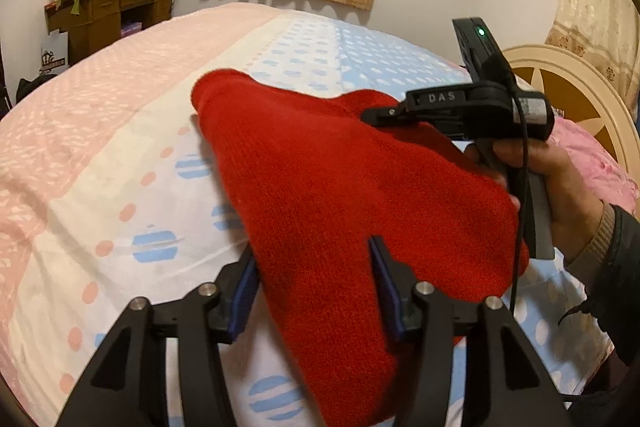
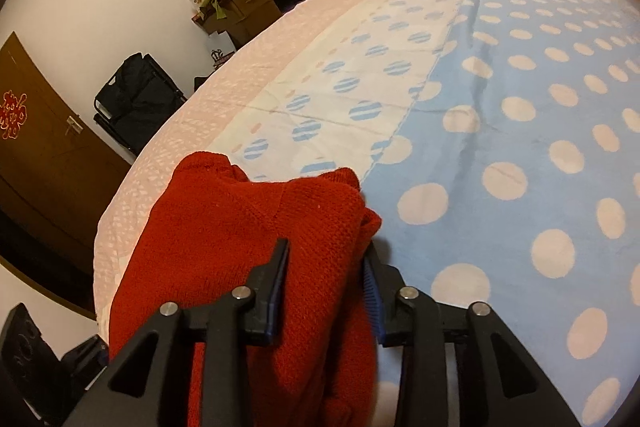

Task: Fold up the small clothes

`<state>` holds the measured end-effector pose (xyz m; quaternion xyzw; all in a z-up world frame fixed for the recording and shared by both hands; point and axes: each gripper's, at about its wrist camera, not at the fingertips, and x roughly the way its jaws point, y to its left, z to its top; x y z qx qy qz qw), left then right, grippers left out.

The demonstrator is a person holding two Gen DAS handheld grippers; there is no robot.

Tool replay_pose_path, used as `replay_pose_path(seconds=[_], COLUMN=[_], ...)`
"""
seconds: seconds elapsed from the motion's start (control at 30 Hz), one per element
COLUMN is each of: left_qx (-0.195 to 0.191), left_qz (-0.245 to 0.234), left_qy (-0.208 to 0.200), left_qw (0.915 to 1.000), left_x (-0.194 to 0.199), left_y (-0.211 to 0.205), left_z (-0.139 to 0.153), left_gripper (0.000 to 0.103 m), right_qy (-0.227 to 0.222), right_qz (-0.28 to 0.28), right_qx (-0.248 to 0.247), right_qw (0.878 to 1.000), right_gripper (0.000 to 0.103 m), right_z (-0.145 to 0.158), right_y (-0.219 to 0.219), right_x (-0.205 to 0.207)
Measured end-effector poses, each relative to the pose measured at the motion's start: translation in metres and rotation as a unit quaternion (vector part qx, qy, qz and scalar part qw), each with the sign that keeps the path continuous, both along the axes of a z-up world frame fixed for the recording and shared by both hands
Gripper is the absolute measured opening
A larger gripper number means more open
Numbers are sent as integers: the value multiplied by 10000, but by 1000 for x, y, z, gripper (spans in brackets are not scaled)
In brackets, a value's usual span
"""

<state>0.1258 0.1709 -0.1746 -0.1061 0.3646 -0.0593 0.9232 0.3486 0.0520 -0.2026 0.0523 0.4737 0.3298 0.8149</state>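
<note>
The left gripper [image 1: 316, 281] stood with its jaws apart, the red knitted garment [image 1: 332, 195] lying between its blue pads [image 1: 245, 291]; daylight showed along the inner face of the right-hand pad, so the cloth appeared loose there rather than pinched. The right gripper [image 2: 326, 267] likewise straddled a fold of the same red knitted garment [image 2: 248, 227], its jaws part way open; from its own camera it could not be settled whether the pads still pressed the wool, though no firm pinch was evident. In the left wrist view the right gripper [image 1: 372, 115] was seen from the side, reaching over the far edge of the garment, with the person's hand [image 1: 560, 183] on its handle. The garment lay on the bed [image 1: 120, 131], resting across the white dotted band of the cover and reaching toward the blue spotted part [image 2: 520, 107]. It appeared doubled over, with a rounded folded edge [image 1: 224, 83] at its far end and bunched layers near the right gripper. Judged from this, at least one fold had been laid down and both tools were at the point of letting go. Remaining work appeared to be flattening the bunched layers, any further fold needed to make a compact bundle, and setting it aside. No other small clothes were in sight on the bed.
</note>
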Motion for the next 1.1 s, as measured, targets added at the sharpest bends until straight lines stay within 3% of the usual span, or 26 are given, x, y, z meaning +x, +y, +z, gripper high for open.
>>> replay_pose_path(seconds=[0.1,0.2,0.27,0.3,0.43,0.5,0.6,0.8,0.93,1.0,1.07,1.1], left_qx=[118,237,192,207,557,564,244,741,859,972,1080,1105], left_qz=[47,159,239,313,548,622,614,624,681,710,792,835], left_qy=[-172,-597,-775,-804,-284,29,-4,-62,-190,-278,-405,-476], left_qw=[9998,9978,9965,9961,9965,9965,9978,9953,9938,9923,9902,9892], left_x=[-8,-15,-17,-16,4,11,8,-3,-19,-27,-34,-38], left_y=[-1,2,6,8,12,18,22,8,6,4,3,3], left_z=[12,28,35,36,17,-3,-12,10,26,35,45,51], left_gripper=[59,63,83,84,84,86,88,90,92,95,99,99], right_qy=[-167,-448,-547,-504,-159,-184,-222,-634,-1054,-1353,-1720,-1878], right_qz=[-93,-21,114,304,902,759,593,255,-276,-569,-756,-806], right_qx=[11,175,332,463,453,99,151,-306,-493,-635,-668,-694], right_qw=[9998,9988,9979,9972,9948,9969,9979,9972,9928,9871,9799,9764], right_gripper=[38,41,44,44,45,45,43,45,45,53,69,69], right_z=[16,37,47,49,32,16,10,28,52,65,83,90], right_y=[-10,-21,-25,-25,-18,-19,-26,-28,-43,-48,-52,-52], right_x=[-13,-40,-61,-71,-107,-113,-110,-122,-141,-155,-175,-183])
